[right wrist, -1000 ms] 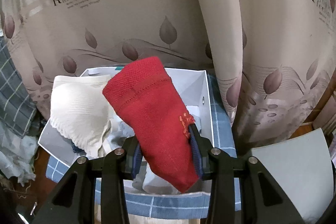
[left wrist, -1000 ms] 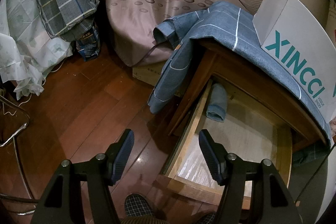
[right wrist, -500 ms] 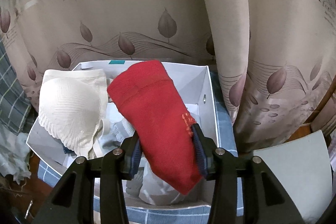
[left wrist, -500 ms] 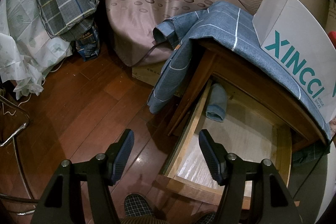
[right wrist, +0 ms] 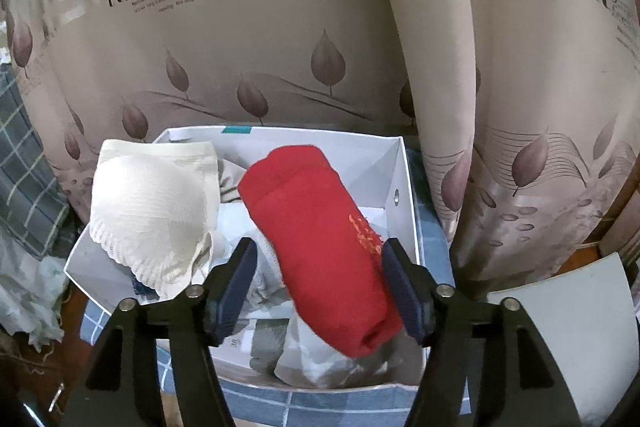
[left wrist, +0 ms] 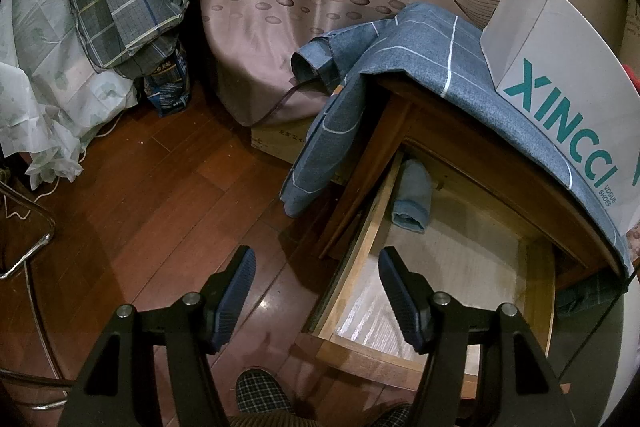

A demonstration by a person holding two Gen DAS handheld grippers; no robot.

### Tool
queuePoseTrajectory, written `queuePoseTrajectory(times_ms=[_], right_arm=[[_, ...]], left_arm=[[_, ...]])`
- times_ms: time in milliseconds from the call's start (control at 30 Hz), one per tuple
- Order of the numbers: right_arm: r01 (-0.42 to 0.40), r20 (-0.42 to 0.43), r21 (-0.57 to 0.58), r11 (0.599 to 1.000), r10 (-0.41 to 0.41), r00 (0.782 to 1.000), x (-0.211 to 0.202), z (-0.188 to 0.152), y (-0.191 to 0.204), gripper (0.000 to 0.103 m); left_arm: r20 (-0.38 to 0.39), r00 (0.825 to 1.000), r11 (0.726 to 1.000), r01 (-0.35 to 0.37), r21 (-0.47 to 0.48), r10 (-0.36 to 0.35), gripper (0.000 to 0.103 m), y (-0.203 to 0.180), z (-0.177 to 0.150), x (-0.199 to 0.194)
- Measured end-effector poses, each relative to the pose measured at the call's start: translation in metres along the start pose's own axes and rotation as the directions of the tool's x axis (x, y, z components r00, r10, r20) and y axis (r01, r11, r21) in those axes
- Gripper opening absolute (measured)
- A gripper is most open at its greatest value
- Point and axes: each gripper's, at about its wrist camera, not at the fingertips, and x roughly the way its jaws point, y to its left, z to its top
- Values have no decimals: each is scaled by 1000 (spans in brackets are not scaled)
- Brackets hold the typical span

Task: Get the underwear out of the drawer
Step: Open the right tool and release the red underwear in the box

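Rolled red underwear [right wrist: 316,227] lies in the white shoebox [right wrist: 400,179], on other folded garments. My right gripper [right wrist: 318,275] straddles its near end; the jaws are opening, the left pad stands clear of the cloth and the right pad sits close to its edge. A cream bra [right wrist: 152,211] rests on the box's left side. In the left wrist view the wooden drawer [left wrist: 372,239] is pulled out, with a rolled blue garment [left wrist: 412,197] at its back left. My left gripper [left wrist: 316,287] hangs open and empty above the drawer's left wall and the floor.
The shoebox [left wrist: 560,75] stands on a blue checked cloth [left wrist: 400,47] draped over the nightstand [left wrist: 480,155]. A leaf-print curtain [right wrist: 320,27] hangs behind. A person's checked slipper [left wrist: 260,399] is on the wooden floor, and a metal chair leg [left wrist: 28,255] is at left.
The right jaws have spread and let go of the red underwear, which has dropped lower into the box. The left gripper and the drawer look the same.
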Motion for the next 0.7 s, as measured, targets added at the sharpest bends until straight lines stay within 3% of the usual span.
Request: queuePoseTrajectory(times_ms=[700], right_arm=[[-14,150,-5,1000,14,989,-46,-37,-14,77]], left_arm=[[-2,1000,1000,-13,11,13,66,-4,1,1]])
